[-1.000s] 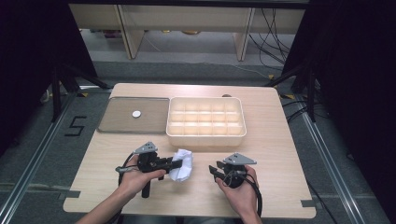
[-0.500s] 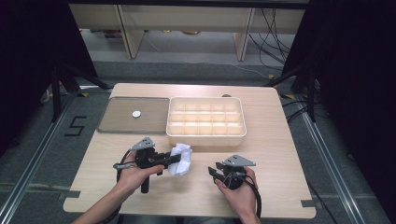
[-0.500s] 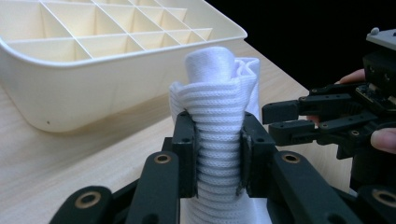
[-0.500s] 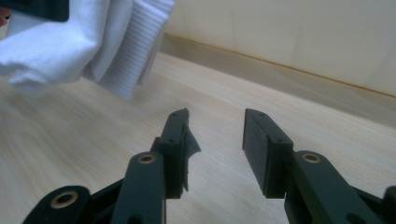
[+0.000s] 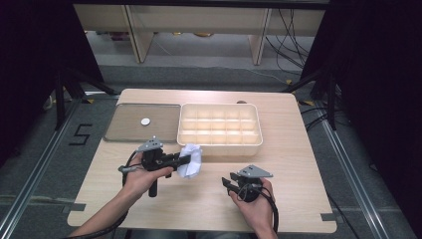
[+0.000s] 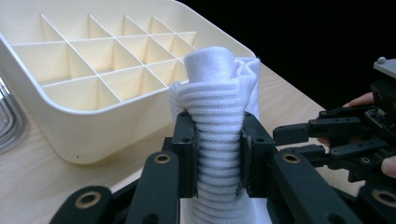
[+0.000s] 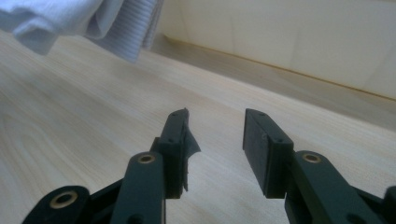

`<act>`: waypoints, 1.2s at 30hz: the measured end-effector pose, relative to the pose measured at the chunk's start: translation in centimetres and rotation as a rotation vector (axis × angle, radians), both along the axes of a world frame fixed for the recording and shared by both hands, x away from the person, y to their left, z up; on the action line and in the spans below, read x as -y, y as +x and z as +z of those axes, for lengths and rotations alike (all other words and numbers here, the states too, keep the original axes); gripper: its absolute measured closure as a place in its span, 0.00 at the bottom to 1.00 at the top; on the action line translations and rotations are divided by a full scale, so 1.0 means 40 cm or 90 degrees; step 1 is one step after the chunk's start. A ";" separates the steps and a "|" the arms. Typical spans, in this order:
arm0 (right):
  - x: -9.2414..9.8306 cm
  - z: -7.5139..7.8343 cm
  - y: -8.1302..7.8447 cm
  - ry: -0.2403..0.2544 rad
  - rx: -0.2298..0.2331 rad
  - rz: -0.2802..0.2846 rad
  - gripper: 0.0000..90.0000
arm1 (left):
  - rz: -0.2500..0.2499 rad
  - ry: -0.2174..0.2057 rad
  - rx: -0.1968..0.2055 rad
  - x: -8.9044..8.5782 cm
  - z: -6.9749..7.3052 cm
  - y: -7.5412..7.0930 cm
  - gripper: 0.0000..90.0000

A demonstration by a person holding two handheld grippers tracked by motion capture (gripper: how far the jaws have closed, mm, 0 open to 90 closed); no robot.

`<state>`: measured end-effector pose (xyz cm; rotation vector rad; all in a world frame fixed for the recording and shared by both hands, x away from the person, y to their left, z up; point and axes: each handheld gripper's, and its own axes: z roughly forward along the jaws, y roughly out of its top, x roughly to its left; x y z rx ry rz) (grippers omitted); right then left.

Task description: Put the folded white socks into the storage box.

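The left claw (image 6: 217, 154) is black, with flat pads, brass-coloured pivot pins and small screws. The right claw (image 7: 215, 142) looks the same. Each has a grey three-cornered plate on top and a black cable.

Bare tabletop (image 5: 293, 174) lies open around the right gripper (image 5: 230, 182); the compartment box (image 5: 220, 145) walls off the far side.

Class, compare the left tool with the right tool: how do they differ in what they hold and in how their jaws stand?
The left tool is shut on the white ribbed cloth, which bulges above its jaws; the right tool holds nothing, its jaws apart over bare table. In the high view the left tool sits beside the cream divided tray, while the right tool rests farther from it. Both are black, two-jawed and hand-held.
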<state>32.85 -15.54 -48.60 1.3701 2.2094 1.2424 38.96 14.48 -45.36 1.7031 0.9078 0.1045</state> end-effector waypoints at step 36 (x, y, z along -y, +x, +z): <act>0.008 -0.002 0.005 -0.008 0.030 0.001 0.67 | 0.042 0.013 0.045 -0.008 0.059 0.078 0.80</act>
